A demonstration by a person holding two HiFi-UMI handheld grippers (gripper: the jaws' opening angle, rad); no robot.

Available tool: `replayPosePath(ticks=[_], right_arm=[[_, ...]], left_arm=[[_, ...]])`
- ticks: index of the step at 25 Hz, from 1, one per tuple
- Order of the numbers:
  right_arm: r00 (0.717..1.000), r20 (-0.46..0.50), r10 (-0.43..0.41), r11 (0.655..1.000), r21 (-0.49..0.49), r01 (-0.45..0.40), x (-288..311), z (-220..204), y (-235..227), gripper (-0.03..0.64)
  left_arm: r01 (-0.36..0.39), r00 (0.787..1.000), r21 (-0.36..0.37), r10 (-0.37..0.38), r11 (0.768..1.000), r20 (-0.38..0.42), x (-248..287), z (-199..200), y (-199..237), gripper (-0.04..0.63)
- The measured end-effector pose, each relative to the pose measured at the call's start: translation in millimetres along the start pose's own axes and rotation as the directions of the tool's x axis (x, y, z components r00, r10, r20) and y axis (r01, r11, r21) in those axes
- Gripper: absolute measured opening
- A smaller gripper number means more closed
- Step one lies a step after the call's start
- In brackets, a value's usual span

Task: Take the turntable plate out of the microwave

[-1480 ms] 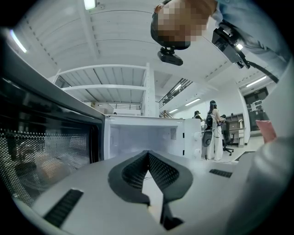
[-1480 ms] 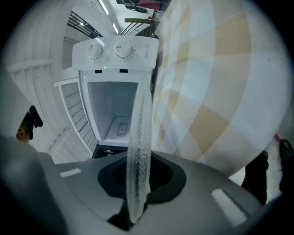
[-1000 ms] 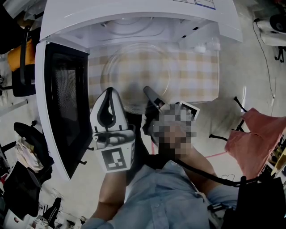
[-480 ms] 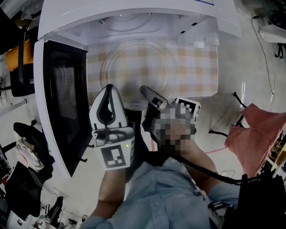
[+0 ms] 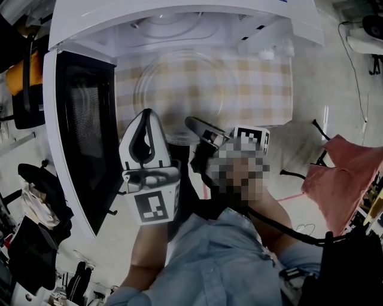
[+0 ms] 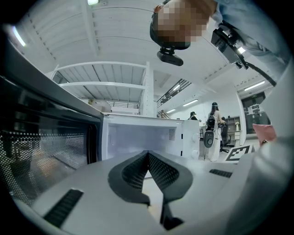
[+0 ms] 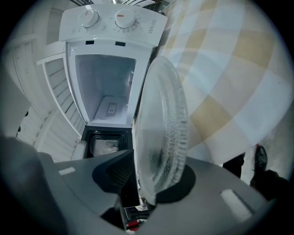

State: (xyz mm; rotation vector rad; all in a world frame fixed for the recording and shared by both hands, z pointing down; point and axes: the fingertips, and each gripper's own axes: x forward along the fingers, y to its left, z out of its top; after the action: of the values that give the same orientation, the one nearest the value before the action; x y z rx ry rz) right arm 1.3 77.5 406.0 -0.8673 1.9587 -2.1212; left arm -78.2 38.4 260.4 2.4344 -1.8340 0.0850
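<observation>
Checkered cloth (image 5: 263,89) bears turntable plate (image 5: 179,89); right claw (image 5: 194,124) opening around rim, left claw (image 5: 146,116) closed, level.

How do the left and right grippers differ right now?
The left gripper has its jaws together, nothing between them; the right gripper has jaws opening, with the rim of the glass turntable plate between them. The left gripper looks into the open microwave; the right gripper is at the plate's near edge. Both are held in front of the microwave.

A checked cloth-covered table (image 5: 263,101) bore a white microwave (image 5: 179,18), door open, and a clear glass turntable plate (image 5: 179,89) lying flat before it.
</observation>
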Motion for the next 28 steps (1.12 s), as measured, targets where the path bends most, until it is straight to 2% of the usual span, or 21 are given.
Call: replayPosePath(ticks=[11,14,16,22,28], right_arm=[[1.0,-0.008,-0.022,0.999,0.037,0.023,-2.7,-0.8,-5.9,0.137],[0.998,0.003,-0.058,0.997,0.051,0.058,-4.5,-2.9,-11.5,0.065],[0.998,0.009,-0.068,0.996,0.051,0.067,-5.8,-2.8,-13.3,0.057],[1.0,0.013,-0.004,1.0,0.031,0.003,-4.0,-1.9,-4.3,0.082],[0.999,-0.002,0.037,0.999,0.01,-0.037,-1.4,-4.7,4.7,0.157]], left_arm=[[0.0,1.0,0.011,0.0,1.0,0.0,-6.3,1.7,0.1,0.008],[-0.005,1.0,0.013,0.005,1.0,-0.005,-15.3,-0.1,-1.9,0.008],[-0.014,1.0,0.016,0.014,1.0,-0.013,-24.3,-2.2,-3.3,0.008],[-0.037,0.997,-0.057,0.033,0.998,-0.071,-63.6,-13.3,-15.8,0.008],[0.06,0.983,-0.128,-0.081,0.99,-0.163,-83.1,-55.8,-52.3,0.008]])
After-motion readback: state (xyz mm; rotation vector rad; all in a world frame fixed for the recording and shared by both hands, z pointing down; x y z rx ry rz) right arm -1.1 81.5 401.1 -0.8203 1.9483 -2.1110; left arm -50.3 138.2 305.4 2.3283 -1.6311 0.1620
